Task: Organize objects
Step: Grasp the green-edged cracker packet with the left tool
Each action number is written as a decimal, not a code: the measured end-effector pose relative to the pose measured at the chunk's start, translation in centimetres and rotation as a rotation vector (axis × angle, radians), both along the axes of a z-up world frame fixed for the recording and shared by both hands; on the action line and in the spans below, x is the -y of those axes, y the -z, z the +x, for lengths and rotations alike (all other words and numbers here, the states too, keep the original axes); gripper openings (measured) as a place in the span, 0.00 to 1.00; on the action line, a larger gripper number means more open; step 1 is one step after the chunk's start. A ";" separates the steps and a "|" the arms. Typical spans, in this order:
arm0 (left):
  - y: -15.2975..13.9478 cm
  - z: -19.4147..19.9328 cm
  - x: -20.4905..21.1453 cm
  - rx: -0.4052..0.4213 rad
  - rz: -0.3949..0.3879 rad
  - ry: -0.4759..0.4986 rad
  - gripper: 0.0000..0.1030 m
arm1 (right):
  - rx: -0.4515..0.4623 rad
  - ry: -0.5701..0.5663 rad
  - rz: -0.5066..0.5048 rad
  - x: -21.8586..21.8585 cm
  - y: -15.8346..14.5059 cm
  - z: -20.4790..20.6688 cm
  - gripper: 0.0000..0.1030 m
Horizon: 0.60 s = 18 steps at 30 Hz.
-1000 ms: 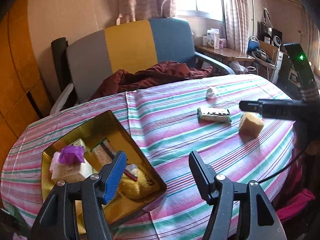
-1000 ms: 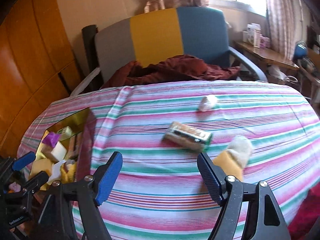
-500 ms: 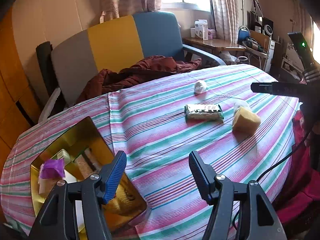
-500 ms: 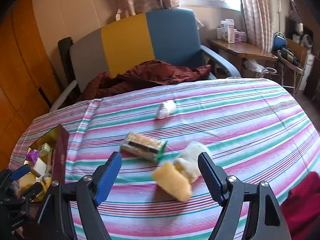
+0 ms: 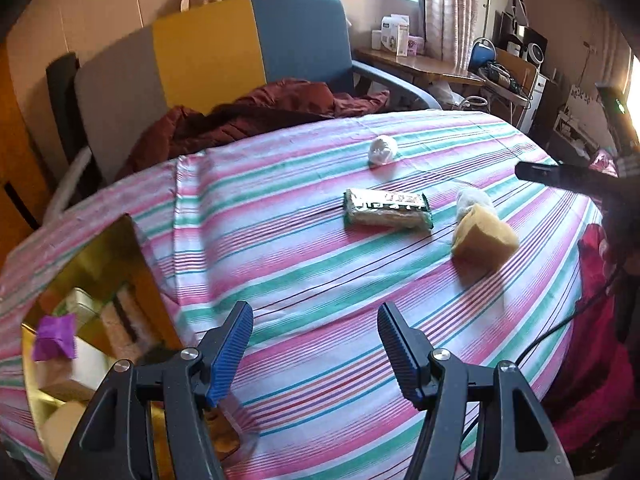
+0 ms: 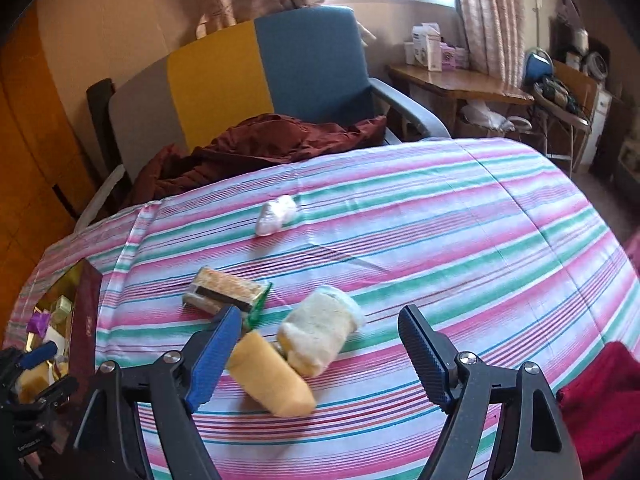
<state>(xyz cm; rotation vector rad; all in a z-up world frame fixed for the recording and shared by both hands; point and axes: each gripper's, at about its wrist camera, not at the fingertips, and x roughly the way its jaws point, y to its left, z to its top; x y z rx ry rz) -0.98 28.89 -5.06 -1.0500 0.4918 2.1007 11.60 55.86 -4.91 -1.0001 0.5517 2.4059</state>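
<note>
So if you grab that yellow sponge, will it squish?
Probably. The sponge looks like soft foam, so the pads would likely sink in. It seems light for its bulk. Lying flat on the cloth, it shouldn't roll.

Left tongs (image 5: 316, 344): jaws parted, nothing between them, blue ribbed pads (image 5: 232, 354) facing each other, black frame arms below. Pointed steeply downward over the bench (image 5: 320, 264), not touching it. These tongs also show at the lower left edge of the right wrist view (image 6: 34, 364), only partly visible.

Right tongs (image 6: 320, 352): jaws have just been opening and stand wider apart than the left pair. Pads (image 6: 212, 360) press on nothing. Tilted downward, hanging above the bench. In the left wrist view one black finger of the right tongs (image 5: 560, 178) reaches in from the right edge.
</note>
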 end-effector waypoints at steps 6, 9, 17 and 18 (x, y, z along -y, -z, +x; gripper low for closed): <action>1.2 -1.5 -2.8 0.092 0.006 -0.007 0.64 | -0.005 0.023 -0.026 -1.2 0.6 0.6 0.79; 2.0 -2.3 -4.4 0.134 0.007 -0.013 0.64 | -0.014 0.052 -0.061 -2.4 0.7 1.2 0.79; 4.6 -4.7 -7.7 0.309 0.024 -0.051 0.64 | -0.028 0.134 -0.165 -4.6 1.8 2.7 0.79; 4.7 -5.0 -8.0 0.317 0.025 -0.055 0.64 | -0.025 0.135 -0.174 -4.7 2.0 2.6 0.79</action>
